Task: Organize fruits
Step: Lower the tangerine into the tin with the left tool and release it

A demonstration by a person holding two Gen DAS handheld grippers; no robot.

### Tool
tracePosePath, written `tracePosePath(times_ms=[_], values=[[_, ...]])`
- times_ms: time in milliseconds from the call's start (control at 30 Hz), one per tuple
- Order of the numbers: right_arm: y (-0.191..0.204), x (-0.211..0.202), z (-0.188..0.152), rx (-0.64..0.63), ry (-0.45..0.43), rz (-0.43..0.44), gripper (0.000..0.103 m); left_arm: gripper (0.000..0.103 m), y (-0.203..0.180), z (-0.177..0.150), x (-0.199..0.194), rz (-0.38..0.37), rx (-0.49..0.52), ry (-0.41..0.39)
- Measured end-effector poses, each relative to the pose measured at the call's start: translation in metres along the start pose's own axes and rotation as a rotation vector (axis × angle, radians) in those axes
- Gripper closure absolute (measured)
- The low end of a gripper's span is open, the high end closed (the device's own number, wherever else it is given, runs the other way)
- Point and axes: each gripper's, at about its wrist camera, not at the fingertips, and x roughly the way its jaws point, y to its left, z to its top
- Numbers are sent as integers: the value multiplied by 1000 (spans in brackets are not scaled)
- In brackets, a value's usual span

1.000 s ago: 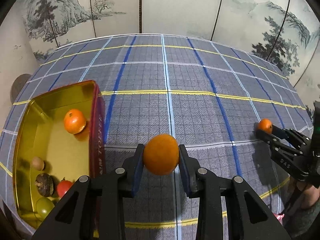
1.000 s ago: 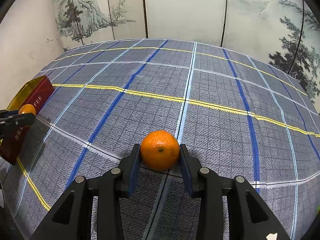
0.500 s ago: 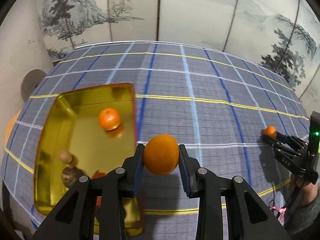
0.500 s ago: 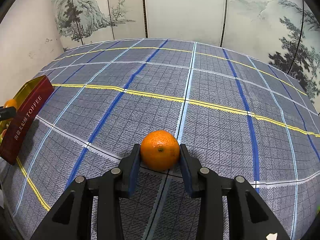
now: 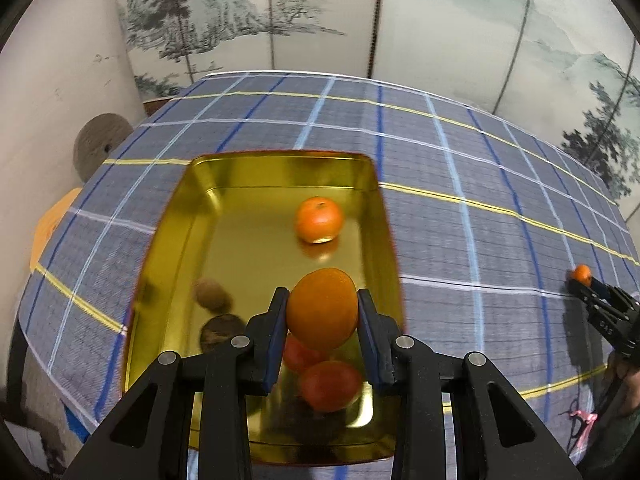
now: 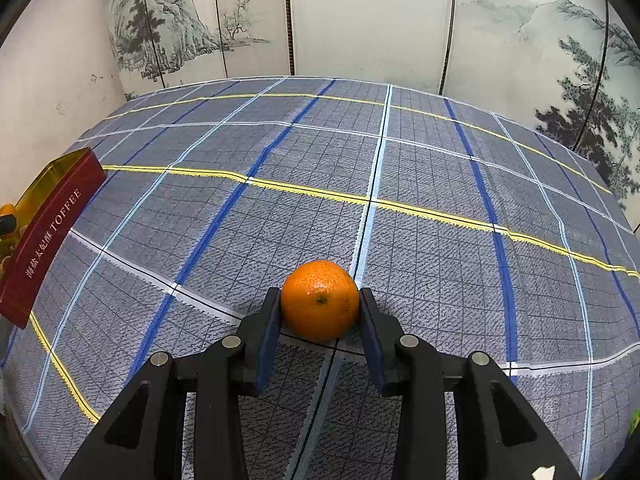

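Left wrist view: the left gripper (image 5: 322,312) clamps a round orange citrus fruit (image 5: 322,309) directly above the gold rectangular toffee tin (image 5: 276,172), whose long axis runs away from the camera. Inside lie a small tangerine (image 5: 319,219), two red fruits (image 5: 330,385) and blurred brownish items (image 5: 212,294). Well apart to the right, the right gripper (image 6: 320,306) grips a dimpled mandarin (image 6: 320,300) low over the blue plaid tablecloth (image 6: 420,168).
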Motion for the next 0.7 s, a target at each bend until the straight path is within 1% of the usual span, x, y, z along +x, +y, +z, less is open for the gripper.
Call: tracePosePath(times_ms=[267,667,700], values=[[0,1,0,-1,1,-3,68,69,21,-5,11,27,-30,27],[0,2,0,1,7,-8,68,69,34,-12,26,33,-45,58],[0,3,0,1,7,-8,68,69,34,-13,26,37,-39,50]])
